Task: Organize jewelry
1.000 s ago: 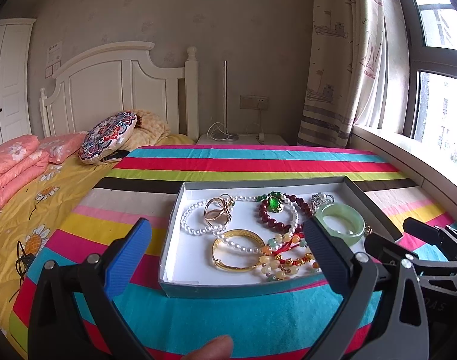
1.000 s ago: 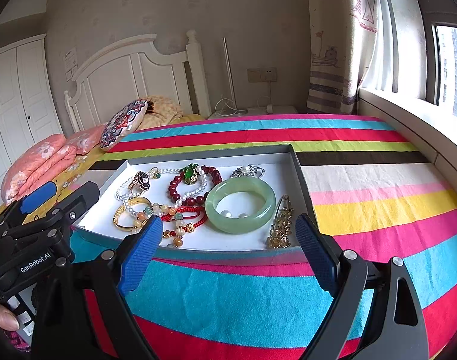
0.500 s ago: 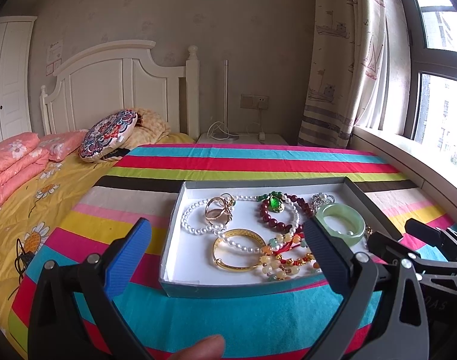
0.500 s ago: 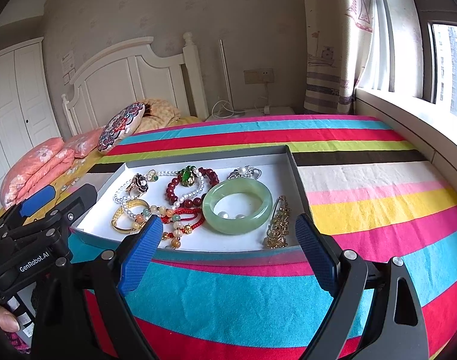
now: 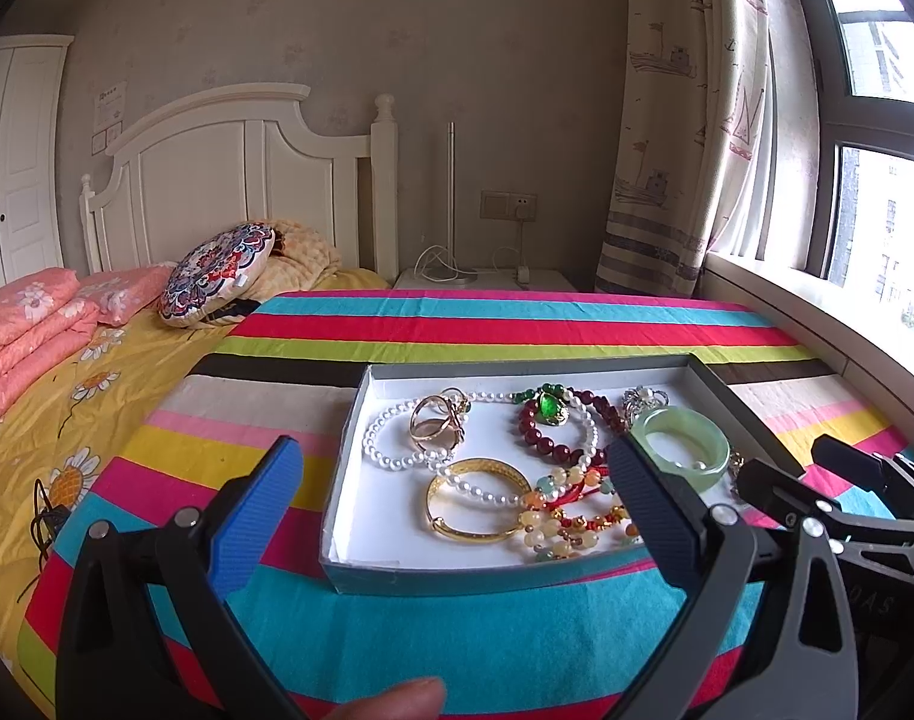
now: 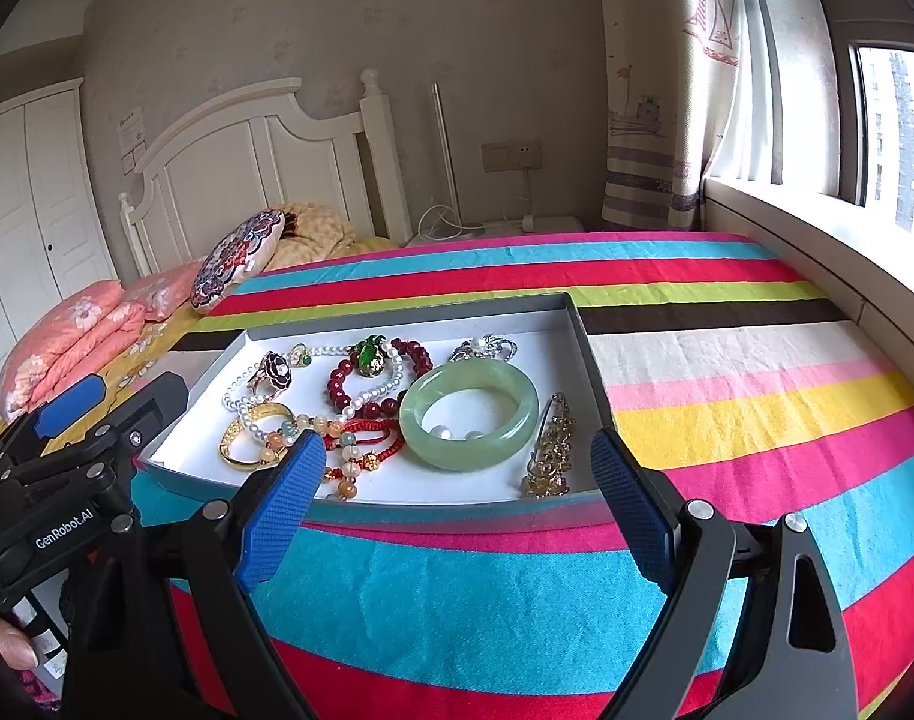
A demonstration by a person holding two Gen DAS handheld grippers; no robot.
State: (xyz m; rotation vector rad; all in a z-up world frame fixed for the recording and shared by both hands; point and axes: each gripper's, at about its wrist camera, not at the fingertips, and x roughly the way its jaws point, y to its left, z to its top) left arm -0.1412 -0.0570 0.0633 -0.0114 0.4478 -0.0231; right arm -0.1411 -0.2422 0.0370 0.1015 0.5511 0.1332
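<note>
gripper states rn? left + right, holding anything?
Left gripper: open, holding nothing, short of the jewelry box.
Right gripper: open, holding nothing, at the box's near edge.

change | fingertip (image 5: 391, 702) at lower edge perhaps crept slightly left

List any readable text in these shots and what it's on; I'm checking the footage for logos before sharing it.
"GenRobot.AI": white print on the left gripper body, seen in the right wrist view.
"DAS": faint embossed letters on the right gripper body, seen in the left wrist view; partly cut off, probably part of a longer word.
Wall notice above the headboard: printed lines, too small to read.
Nothing legible on the box or jewelry.
</note>
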